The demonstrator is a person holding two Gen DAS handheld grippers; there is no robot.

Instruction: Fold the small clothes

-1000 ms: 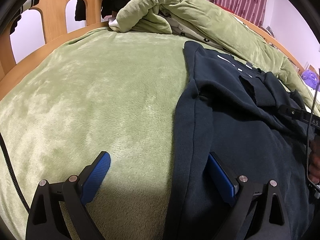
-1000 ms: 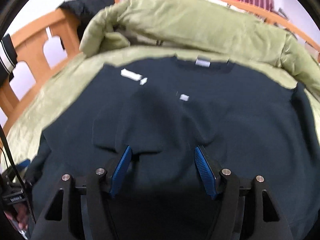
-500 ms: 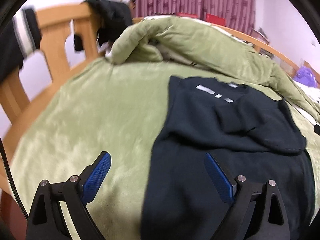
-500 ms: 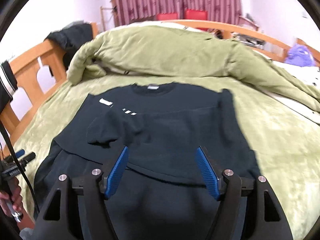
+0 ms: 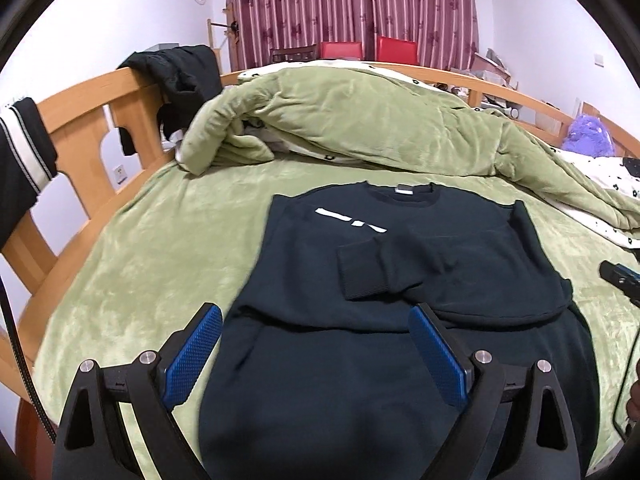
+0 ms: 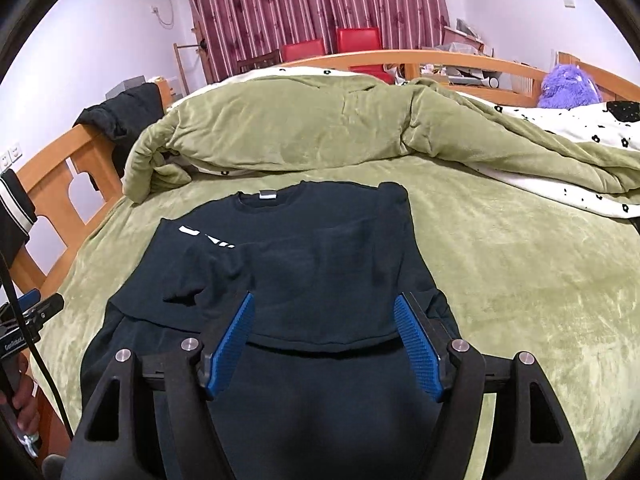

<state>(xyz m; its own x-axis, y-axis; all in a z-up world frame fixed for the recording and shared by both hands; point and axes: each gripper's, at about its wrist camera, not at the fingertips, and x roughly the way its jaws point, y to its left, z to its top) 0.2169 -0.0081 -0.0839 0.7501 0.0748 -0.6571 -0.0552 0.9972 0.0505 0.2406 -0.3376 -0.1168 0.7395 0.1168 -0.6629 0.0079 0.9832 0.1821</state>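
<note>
A dark navy sweatshirt [image 5: 392, 280] lies flat on the green bed cover, collar away from me, both sleeves folded across its chest; a ribbed cuff [image 5: 360, 276] lies on top. It also shows in the right wrist view [image 6: 304, 280]. My left gripper [image 5: 316, 352] is open and empty, held above the sweatshirt's lower left part. My right gripper [image 6: 326, 344] is open and empty, held above the sweatshirt's lower middle. The right gripper's tip shows at the left view's right edge [image 5: 620, 280]; the left gripper shows at the right view's left edge [image 6: 28, 316].
A bunched green blanket [image 5: 360, 120] lies behind the sweatshirt. A wooden bed rail [image 5: 80, 120] with dark clothes [image 5: 176, 68] draped on it runs along the left. A purple plush toy [image 6: 568, 88] sits far right. Green bed cover [image 6: 520, 280] spreads to the right.
Both grippers have pulled up and back from the sweatshirt, so the whole garment and room now show. Both stay open and empty. The sweatshirt has not moved.
</note>
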